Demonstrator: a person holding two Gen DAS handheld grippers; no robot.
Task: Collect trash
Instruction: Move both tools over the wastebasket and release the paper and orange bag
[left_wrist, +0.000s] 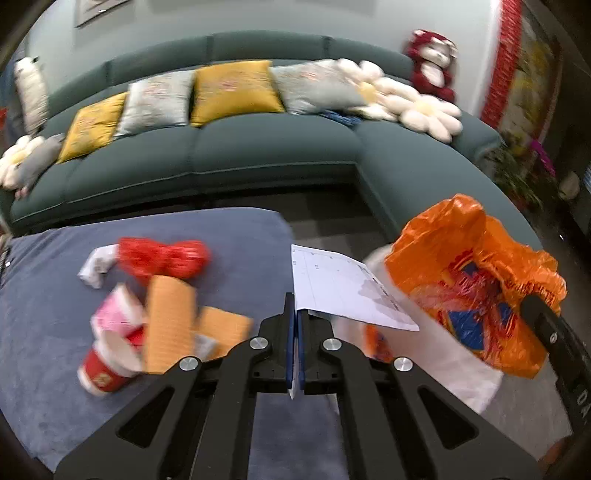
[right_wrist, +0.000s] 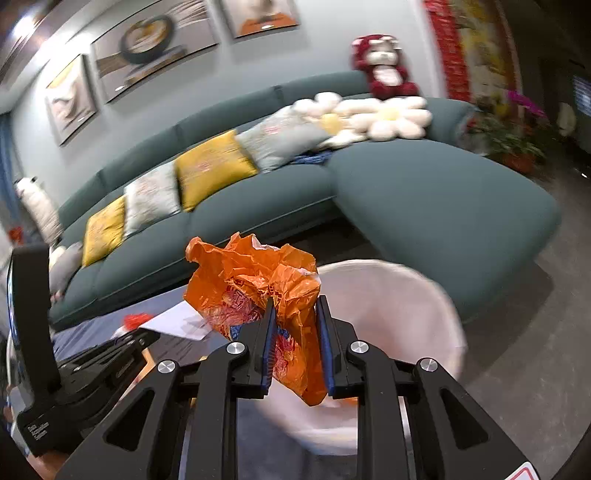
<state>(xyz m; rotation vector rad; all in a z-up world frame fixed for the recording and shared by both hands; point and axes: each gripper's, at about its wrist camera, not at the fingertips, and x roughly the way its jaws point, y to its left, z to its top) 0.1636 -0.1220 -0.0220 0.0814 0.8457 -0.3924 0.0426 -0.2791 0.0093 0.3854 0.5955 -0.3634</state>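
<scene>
Right now both claws carry trash near the near right edge of the blue-covered tabletop (left_wrist: 44, 369). The left claw (left_wrist: 296, 321) is closed flat on a white printed sheet of paper (left_wrist: 343, 288); the sheet sticks out forward and to the right, its far corner overhanging the tabletop edge toward the white bin (right_wrist: 399, 306). The right claw (right_wrist: 295, 321) is clamped on a crumpled orange plastic bag (right_wrist: 258, 284), which bulges above the fingers and hangs down between them. In the right wrist view the bag sits at the bin's left rim, over its opening; the bin stands on the grey floor (right_wrist: 517, 350) just beside the tabletop.

Left on the tabletop, well apart from both claws, lies a loose heap: a red crumpled bag (left_wrist: 162, 258), a white paper scrap (left_wrist: 94, 264), a tan corrugated sleeve (left_wrist: 170, 325), a pink-and-white wrapper (left_wrist: 114, 314) and a red paper cup (left_wrist: 101, 373) on its side. The heap sits toward the left of the tabletop, with bare cloth all round it.

Beyond the tabletop's far edge a strip of dark floor separates it from the green sofa (left_wrist: 258, 155), whose chaise end comes near the bin's far side. Open floor lies to the right of the bin.
</scene>
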